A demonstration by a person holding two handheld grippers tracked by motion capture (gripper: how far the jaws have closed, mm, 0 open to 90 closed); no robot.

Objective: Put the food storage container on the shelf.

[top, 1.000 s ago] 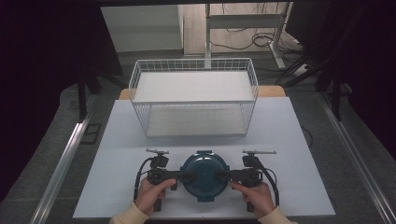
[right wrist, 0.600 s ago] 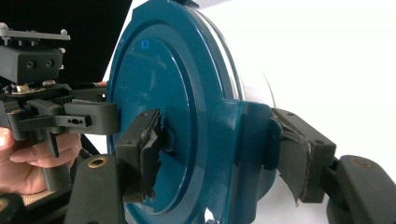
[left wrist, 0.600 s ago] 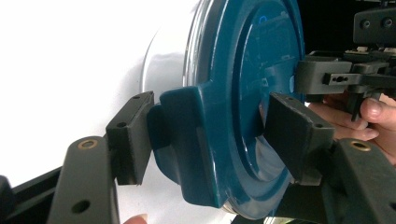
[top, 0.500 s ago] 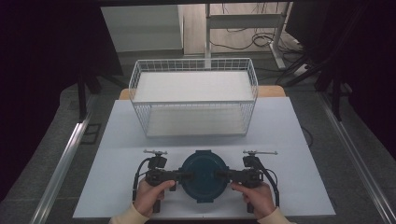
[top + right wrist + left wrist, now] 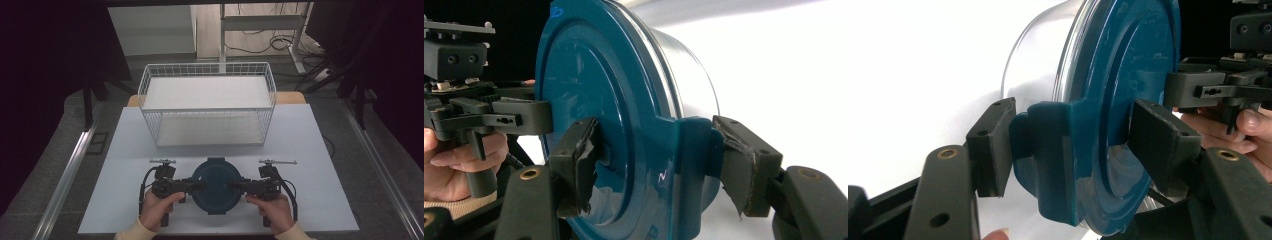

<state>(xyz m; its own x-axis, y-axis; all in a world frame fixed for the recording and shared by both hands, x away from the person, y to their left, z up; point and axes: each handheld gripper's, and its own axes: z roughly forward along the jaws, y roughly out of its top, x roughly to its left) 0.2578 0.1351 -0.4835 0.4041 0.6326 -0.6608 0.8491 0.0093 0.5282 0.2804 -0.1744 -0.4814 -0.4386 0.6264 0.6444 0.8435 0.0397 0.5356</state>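
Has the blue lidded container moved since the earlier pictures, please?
No. The container sits the same way below the wire basket, between both grippers.

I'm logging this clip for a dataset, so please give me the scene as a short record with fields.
container: round clear tub with blue lid, on white table
left gripper: jaws just closed on the lid's left latch tab
right gripper: shut on the lid's right latch tab
basket: white wire basket, behind the tub, nothing visible inside
hands: one on each gripper

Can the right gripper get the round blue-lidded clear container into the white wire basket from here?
Probably yes: right gripper clamps the container, and bare table lies before the open-topped basket.
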